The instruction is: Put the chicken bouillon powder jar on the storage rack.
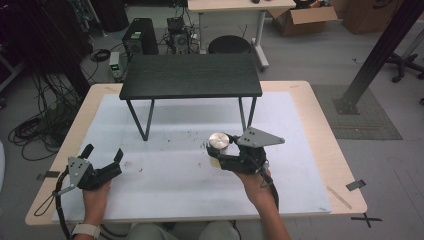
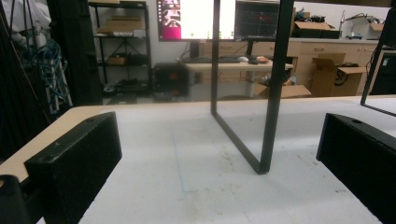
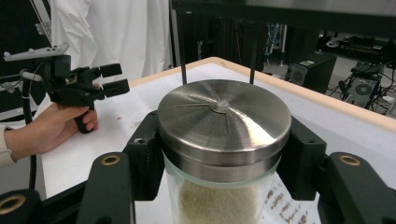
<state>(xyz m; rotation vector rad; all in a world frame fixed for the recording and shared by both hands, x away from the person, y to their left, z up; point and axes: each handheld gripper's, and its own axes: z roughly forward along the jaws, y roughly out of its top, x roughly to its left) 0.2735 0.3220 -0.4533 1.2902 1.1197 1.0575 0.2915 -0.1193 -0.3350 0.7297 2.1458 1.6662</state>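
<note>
Gripping jar (image 3: 223, 154); right gripper (image 3: 219, 158) clamped.

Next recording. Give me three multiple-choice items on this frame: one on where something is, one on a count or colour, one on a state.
1. Where is the jar?
A. On top of the black stand
B. On the white mat, in front of the stand's right legs
C. On the floor

2. What colour is the jar's lid?
A. Red
B. Silver metal
C. Black

3. What is the left gripper doing?
A. Open, holding nothing
B. Shut on the jar
C. Shut on a stand leg

Answers:
1. B: in the high view the jar sits on the mat, nearer than the stand.
2. B: the right gripper view shows brushed metal.
3. A: its fingers stand wide apart with bare mat between; the right gripper has the jar.
</note>
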